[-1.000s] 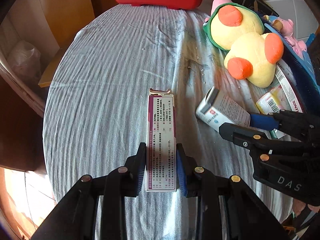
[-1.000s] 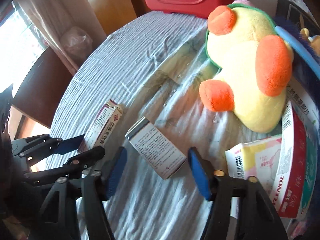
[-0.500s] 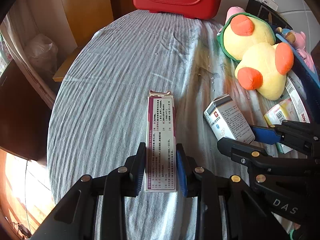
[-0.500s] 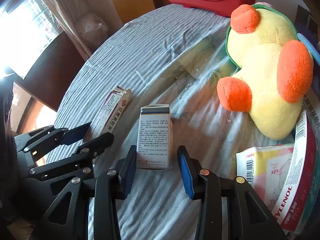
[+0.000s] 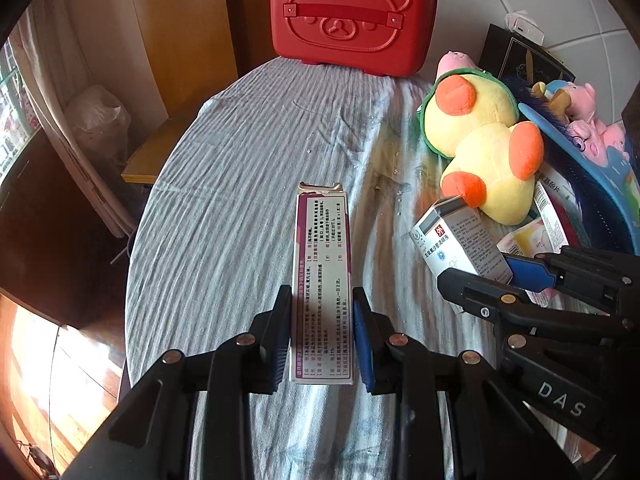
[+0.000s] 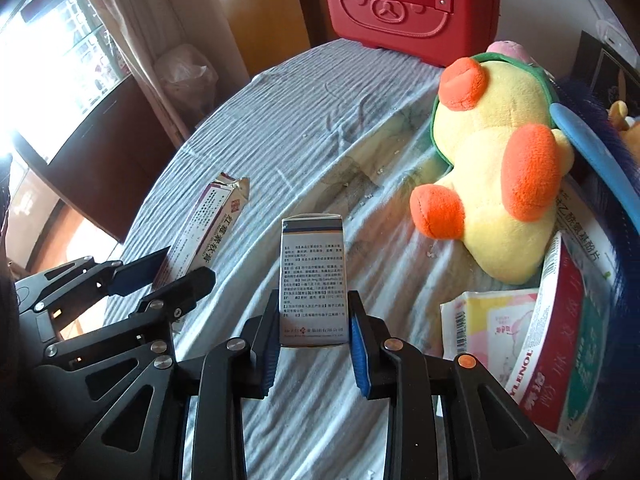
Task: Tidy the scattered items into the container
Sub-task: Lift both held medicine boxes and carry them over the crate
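At lower centre of its view, the left gripper (image 5: 322,338) is clamped on the long purple box (image 5: 322,280). Likewise at lower centre, the right gripper (image 6: 313,338) pinches the white medicine box (image 6: 313,276) above the bench (image 6: 320,128).

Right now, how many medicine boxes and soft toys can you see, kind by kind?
Boxes held in fingers: 2, purple box, white box
Boxes piled at right: 2 at least, Tylenol box, yellow-pink box
Soft toys: 2 clear, duck, pink pig
Red case: 1
Total: 7
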`<state>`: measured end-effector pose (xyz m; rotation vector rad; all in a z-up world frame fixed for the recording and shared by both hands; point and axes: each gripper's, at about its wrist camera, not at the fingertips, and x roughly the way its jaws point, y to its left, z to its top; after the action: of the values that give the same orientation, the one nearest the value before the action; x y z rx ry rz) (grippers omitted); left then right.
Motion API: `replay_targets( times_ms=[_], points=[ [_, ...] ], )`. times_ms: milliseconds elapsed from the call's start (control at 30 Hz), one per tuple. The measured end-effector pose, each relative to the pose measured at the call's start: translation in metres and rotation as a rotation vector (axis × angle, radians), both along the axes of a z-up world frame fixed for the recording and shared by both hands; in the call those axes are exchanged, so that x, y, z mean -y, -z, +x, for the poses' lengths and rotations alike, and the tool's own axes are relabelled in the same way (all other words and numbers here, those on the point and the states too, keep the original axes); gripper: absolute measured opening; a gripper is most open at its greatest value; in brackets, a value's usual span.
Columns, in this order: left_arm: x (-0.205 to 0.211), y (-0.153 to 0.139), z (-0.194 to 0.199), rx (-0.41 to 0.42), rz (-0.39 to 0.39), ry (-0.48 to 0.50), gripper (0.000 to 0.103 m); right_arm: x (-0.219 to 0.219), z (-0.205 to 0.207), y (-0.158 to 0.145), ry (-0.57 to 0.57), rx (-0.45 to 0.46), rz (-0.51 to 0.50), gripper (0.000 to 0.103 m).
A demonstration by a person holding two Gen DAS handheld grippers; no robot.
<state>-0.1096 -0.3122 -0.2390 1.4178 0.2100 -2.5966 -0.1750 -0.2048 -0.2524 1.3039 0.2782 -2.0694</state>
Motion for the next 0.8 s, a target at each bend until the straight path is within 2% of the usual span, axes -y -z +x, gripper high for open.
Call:
replay_targets(
  times_ms=[200,467,667,800],
  points=[
    [-0.015,-0.041,0.007,-0.053,-0.013,0.006,0.028,-0.018,0.012,-0.050,0.018,-0.072,-0.049,0.029],
    [-0.031,-0.098,0.026,-0.152,-0.021,0.088,0.028,-0.042,0.042,-0.118,0.094,-0.184,-0.092,0.029],
    [-0.045,-0.133,0.056,-0.228,-0.022,0.177,0.028,-0.063,0.088,-0.155,0.177,-0.262,-0.094,0.029],
    [-0.062,-0.147,0.077,-0.271,-0.020,0.234,0.028,-0.078,0.120,-0.168,0.234,-0.306,-0.089,0.029]
  ],
)
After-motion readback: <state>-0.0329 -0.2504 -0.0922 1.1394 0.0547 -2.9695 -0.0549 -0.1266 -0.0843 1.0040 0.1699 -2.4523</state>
